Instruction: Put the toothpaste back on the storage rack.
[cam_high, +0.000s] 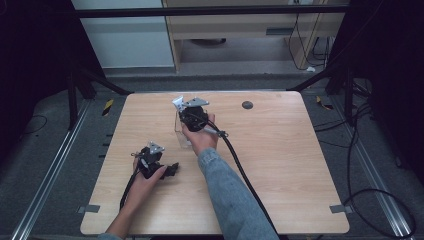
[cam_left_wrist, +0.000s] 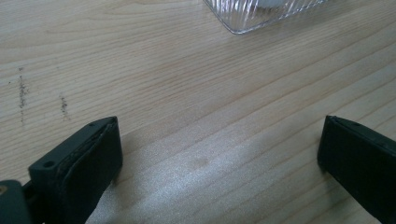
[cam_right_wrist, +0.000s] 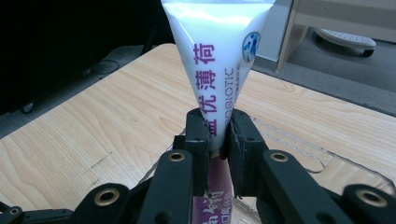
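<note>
Two grippers are at work on the wooden table (cam_high: 280, 165). The right gripper (cam_right_wrist: 218, 135) has its jaws squeezed tight on a white toothpaste tube (cam_right_wrist: 215, 56) with purple writing. The tube stands almost straight up, its wide flat end on top and its lower end going down between the jaws. It sits right over a clear plastic box (cam_high: 181, 131) near the middle of the table, so I think the tube's way in or out is straight up and down. The left gripper (cam_left_wrist: 219, 154) rests low on the near left, its jaws wide apart and holding nothing (a ribbed corner of the clear box (cam_left_wrist: 261, 14) shows just beyond it), so the right hand is much nearer the tube
</note>
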